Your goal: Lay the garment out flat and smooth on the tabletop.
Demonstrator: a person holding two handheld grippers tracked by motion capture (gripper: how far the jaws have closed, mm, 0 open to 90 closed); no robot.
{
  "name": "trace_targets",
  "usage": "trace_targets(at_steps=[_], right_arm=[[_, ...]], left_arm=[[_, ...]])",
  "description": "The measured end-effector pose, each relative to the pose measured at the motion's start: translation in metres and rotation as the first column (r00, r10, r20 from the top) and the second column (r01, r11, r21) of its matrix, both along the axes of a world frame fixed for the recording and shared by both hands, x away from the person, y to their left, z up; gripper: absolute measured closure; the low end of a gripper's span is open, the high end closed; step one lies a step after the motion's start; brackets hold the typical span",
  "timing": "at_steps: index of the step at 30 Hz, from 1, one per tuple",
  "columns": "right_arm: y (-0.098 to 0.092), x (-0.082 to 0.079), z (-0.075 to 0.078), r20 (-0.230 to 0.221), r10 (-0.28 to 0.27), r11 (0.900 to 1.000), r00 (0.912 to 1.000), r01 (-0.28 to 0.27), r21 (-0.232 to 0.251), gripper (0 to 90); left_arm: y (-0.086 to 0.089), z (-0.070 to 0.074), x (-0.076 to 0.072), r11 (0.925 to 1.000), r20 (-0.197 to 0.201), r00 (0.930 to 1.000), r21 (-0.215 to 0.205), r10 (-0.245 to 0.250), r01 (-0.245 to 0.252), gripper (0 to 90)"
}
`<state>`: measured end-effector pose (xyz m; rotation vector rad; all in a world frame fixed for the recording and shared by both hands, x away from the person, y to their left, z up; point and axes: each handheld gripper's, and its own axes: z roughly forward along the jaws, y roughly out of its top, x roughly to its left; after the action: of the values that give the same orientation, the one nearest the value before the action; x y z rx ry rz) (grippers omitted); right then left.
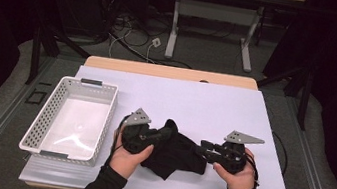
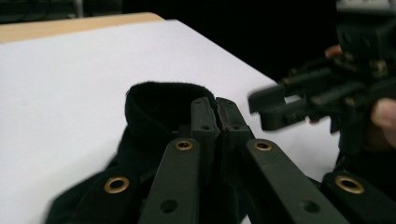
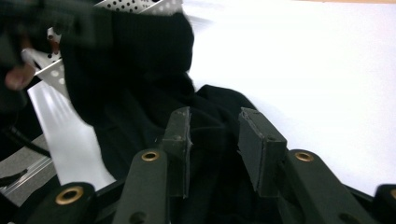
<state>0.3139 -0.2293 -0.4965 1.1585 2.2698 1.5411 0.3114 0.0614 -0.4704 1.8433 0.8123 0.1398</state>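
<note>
One white sheet covers the table point(image 1: 215, 106), and on its left side stands a white perforated basket point(image 1: 102, 115), with nothing in it that I can see. Between the two hands, near the front edge and just right of the basket, lies the black cloth point(image 1: 175, 153), a soft, crumpled garment-like piece.

It looks light and limp: it will likely sag, fold and trail wherever it is not supported, and it should not slip much between rubbery pads. Nothing about it seems fragile. A thick fold or a hem is the best place to take hold, since a single thin layer could slide out.

From the left, the left gripper point(image 1: 163, 135) has its jaws pressed together on a raised fold of the cloth, and its own view shows a rounded edge point(image 2: 163, 95) of fabric standing up just behind the tips. Over the cloth's right end, the right gripper point(image 1: 204, 149) has its jaws spread apart; fabric lies between and below them, but the pads do not press on it.
</note>
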Motion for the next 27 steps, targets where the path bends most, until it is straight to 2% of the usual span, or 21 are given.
trace_targets(at_steps=[6,10,12,13,15,22,27], right_arm=[[-0.004,0.003,-0.003,-0.020,-0.019,1.000,0.9996,0.019,-0.002,64.6],[-0.002,0.004,-0.005,-0.025,-0.014,1.000,0.9996,0.014,-0.001,64.3],[0.002,0.004,-0.006,-0.028,-0.009,1.000,0.9996,0.009,-0.001,63.6],[0.003,0.004,-0.007,-0.026,-0.005,1.000,0.9997,0.005,-0.001,63.1],[0.005,0.003,-0.007,-0.024,0.003,1.000,0.9997,-0.003,-0.009,62.9],[0.009,0.004,-0.007,-0.015,0.002,1.000,0.9999,-0.002,0.000,57.9],[0.018,0.007,-0.006,-0.005,-0.001,1.000,1.0000,0.001,0.020,51.2]], left_arm=[[-0.017,-0.023,-0.018,0.9968,-0.031,0.9977,0.051,-0.060,0.062,87.3],[-0.022,-0.035,-0.027,0.9944,-0.047,0.9958,0.069,-0.078,0.081,86.7],[-0.022,-0.038,-0.030,0.9934,-0.060,0.9944,0.069,-0.087,0.091,82.7],[-0.021,-0.039,-0.031,0.9936,-0.061,0.9941,0.064,-0.090,0.094,77.1],[-0.017,-0.037,-0.033,0.9937,-0.057,0.9950,0.072,-0.082,0.086,73.8],[0.004,-0.030,-0.041,0.9971,-0.041,0.9974,0.047,-0.059,0.061,59.3],[0.027,-0.022,-0.042,0.9985,0.007,0.9999,0.054,0.008,-0.009,53.7]])
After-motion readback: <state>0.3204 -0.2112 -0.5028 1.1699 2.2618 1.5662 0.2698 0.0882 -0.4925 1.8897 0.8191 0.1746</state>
